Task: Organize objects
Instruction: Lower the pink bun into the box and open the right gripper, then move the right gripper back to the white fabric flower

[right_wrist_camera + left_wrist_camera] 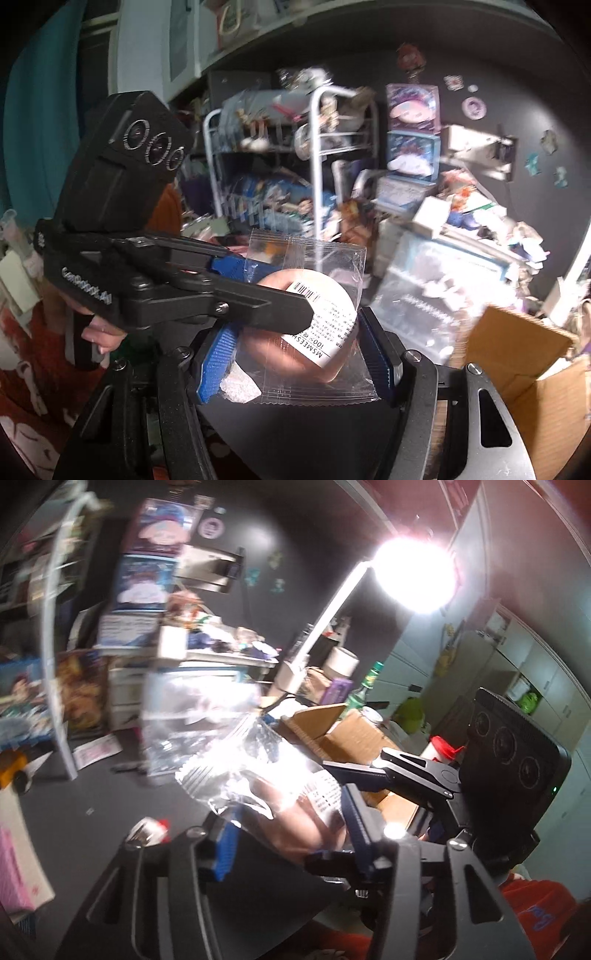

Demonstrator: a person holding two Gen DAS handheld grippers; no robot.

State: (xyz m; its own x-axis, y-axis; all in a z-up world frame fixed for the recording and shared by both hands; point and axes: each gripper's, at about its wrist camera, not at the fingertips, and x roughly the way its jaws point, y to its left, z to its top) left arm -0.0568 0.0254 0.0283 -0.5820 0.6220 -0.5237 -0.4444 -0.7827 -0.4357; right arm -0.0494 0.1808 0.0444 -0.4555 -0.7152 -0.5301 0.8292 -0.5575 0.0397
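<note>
Both my grippers pinch one clear packet at mid-frame.

From the left, my left gripper clamps the packet; my right gripper grips it too, cardboard box lower right.

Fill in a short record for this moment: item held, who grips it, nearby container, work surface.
Item held: clear plastic packet with a round pinkish item and a white barcode label
Left gripper: shut on the packet
Right gripper: fingers either side of the packet, contact unclear
Nearby container: open cardboard box, to the right
Surface: dark table
</note>
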